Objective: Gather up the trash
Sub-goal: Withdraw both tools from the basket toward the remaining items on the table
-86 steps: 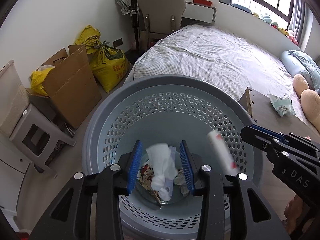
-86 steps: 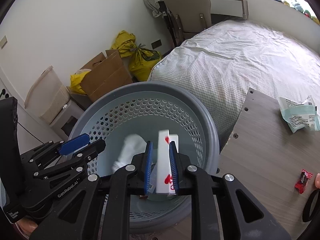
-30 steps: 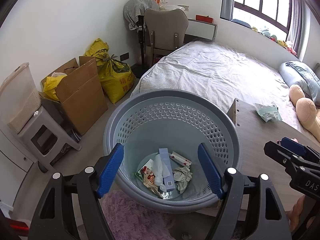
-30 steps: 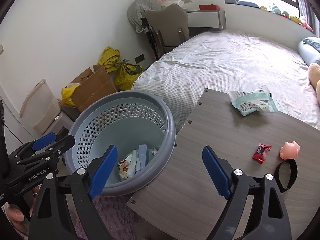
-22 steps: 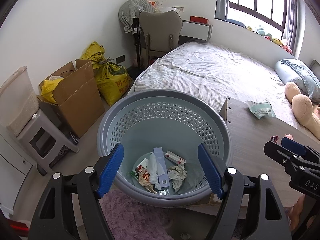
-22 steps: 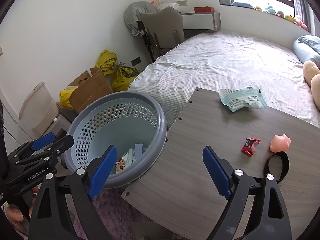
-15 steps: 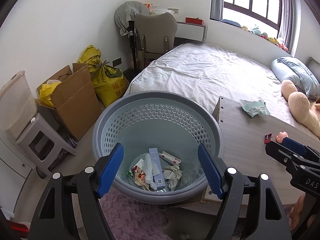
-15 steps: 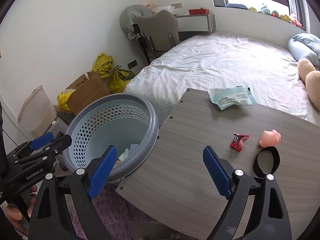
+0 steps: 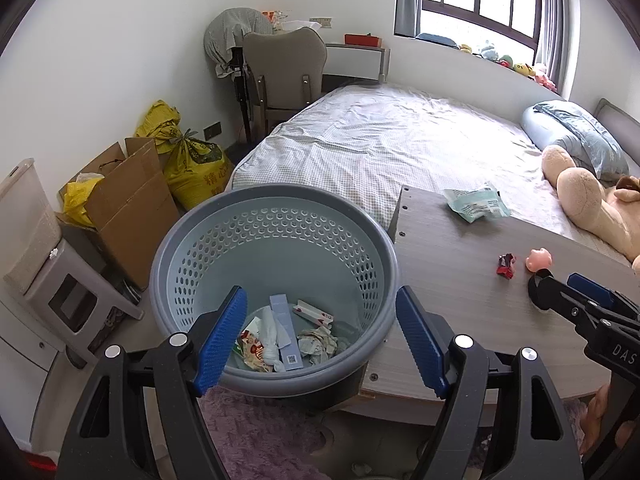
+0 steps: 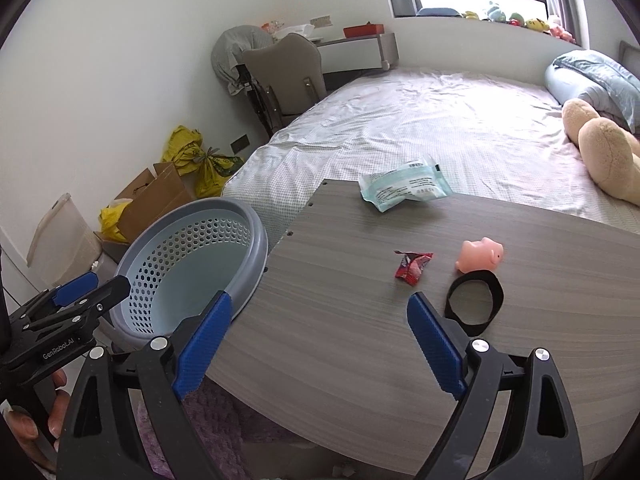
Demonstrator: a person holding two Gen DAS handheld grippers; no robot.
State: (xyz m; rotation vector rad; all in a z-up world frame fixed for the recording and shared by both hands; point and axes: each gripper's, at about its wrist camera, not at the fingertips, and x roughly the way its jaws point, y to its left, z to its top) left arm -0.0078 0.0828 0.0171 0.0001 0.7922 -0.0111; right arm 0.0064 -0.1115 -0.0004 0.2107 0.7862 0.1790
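Observation:
The grey-blue perforated basket (image 9: 276, 200) stands on the floor against the left end of the grey wood table (image 10: 340, 360). In its bottom lie a white tissue (image 9: 270, 330), a blue box (image 9: 286, 332), a red-and-white carton (image 9: 314, 314) and crumpled paper. My left gripper (image 9: 321, 292) hangs open and empty above the basket's near side. My right gripper (image 10: 319, 298) is open and empty over the table's near left part. Ahead of it lie a red candy wrapper (image 10: 412, 266), a teal packet (image 10: 404, 188), a pink pig toy (image 10: 480, 258) and a black band (image 10: 474, 302).
A bed (image 9: 400, 140) with a plush bear (image 9: 588, 196) runs behind the table. A cardboard box (image 9: 128, 200), yellow bags (image 9: 188, 160), a stool (image 9: 68, 300) and a chair (image 9: 284, 68) line the left wall. A purple rug (image 9: 256, 432) lies below the basket.
The tissue and carton once held in the jaws now lie in the basket. Both grippers opened wide, pulled back and moved right, the right one from the basket to over the table.

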